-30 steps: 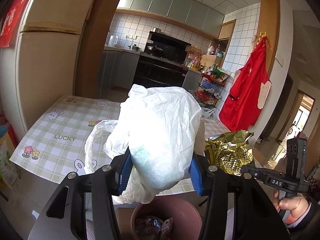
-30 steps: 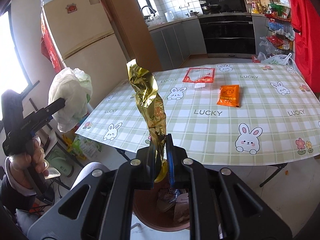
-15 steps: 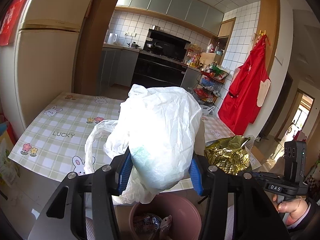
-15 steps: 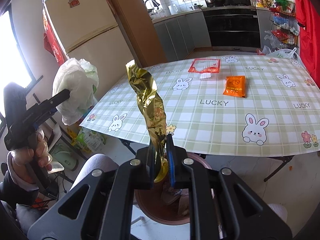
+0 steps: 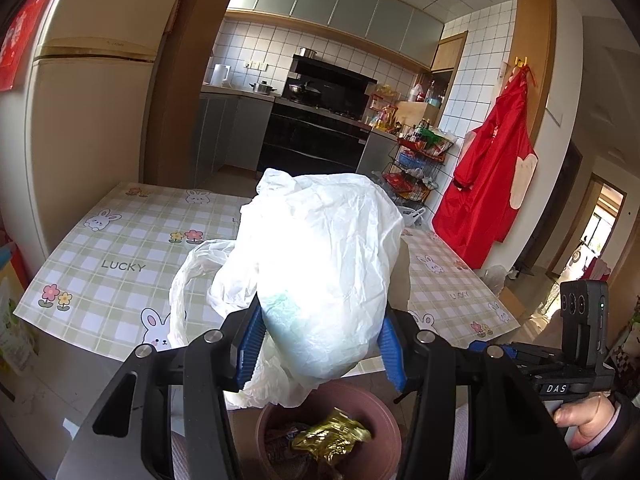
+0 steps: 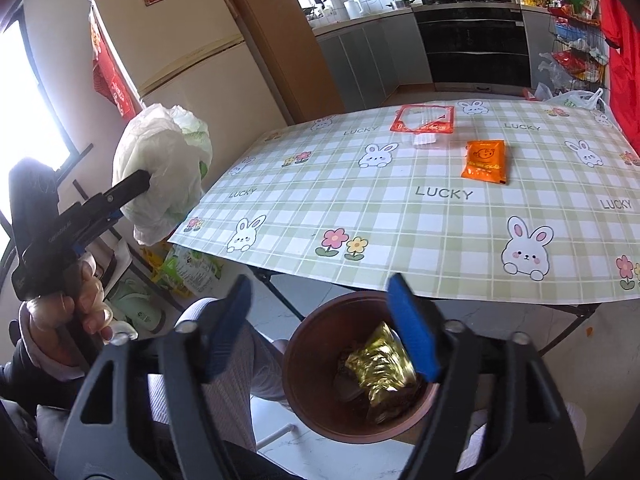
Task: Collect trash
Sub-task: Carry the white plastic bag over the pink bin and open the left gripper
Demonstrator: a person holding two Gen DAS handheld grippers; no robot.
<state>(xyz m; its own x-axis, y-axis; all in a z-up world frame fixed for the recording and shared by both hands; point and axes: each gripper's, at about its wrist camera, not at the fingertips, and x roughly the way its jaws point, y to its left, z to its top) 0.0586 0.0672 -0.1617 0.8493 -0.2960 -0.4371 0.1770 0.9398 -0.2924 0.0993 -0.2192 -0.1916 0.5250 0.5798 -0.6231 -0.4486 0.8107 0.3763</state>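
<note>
Daylight pours in from the window (image 6: 28,92) on my left, blown out to pure white, and it overexposes the white plastic bag (image 5: 320,264) I hold. Both fisheye views bend strongly at the edges, with dark vignetted corners; focus stays sharp.

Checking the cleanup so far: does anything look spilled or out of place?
Nothing spilled. The crumpled gold foil wrapper lies inside the brown round bin; an orange snack packet and red-rimmed clear wrapper lie on the checked table.
</note>
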